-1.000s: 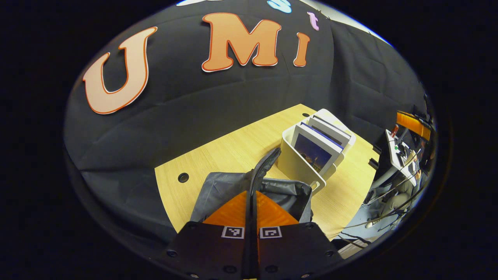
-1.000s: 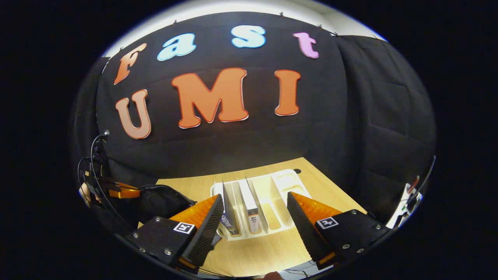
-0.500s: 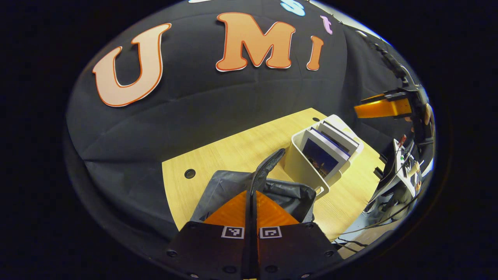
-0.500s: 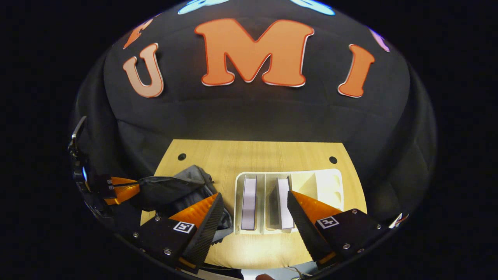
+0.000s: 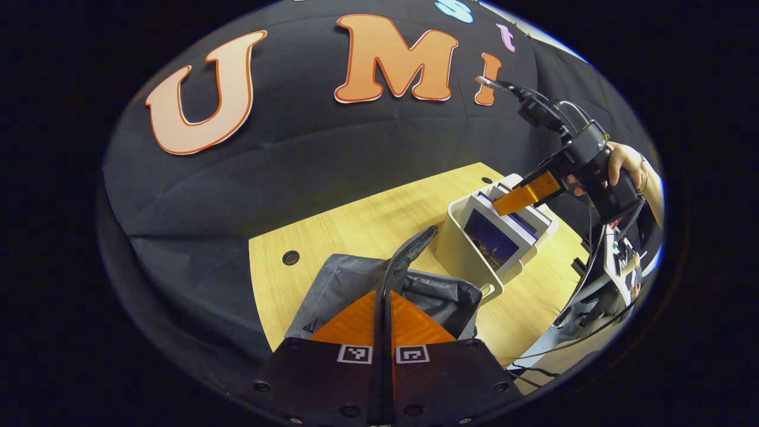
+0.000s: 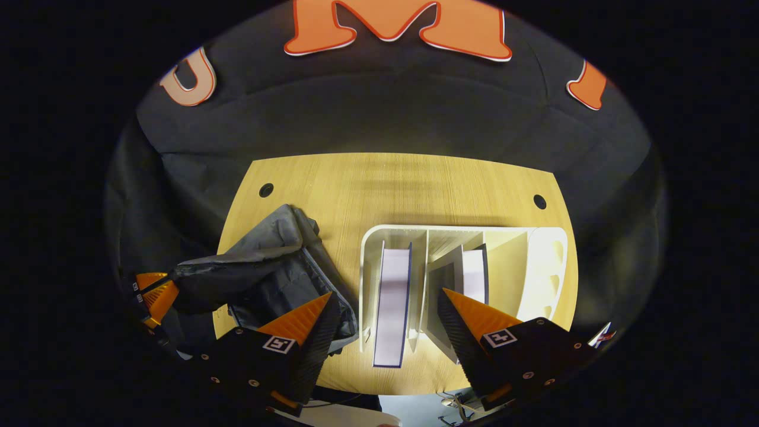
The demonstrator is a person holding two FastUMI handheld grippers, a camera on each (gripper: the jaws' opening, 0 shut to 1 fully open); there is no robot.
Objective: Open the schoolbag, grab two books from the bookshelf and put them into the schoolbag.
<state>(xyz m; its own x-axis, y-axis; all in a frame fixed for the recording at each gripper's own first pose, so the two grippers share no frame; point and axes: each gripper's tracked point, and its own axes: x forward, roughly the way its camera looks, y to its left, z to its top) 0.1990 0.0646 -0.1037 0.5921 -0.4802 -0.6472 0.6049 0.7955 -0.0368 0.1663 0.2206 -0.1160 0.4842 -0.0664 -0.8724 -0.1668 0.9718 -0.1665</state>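
Left gripper (image 5: 382, 296) is clamping schoolbag (image 5: 356, 284) flap, lower centre; right gripper (image 6: 385, 308) is hovering open over bookshelf (image 6: 364, 261) books.

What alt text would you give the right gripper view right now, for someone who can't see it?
The right hand-held gripper, open, looks down over a white bookshelf on a wooden table, its fingers either side of an upright book, with a second book one slot along. To the left, the left hand-held gripper pinches the edge of a grey schoolbag.
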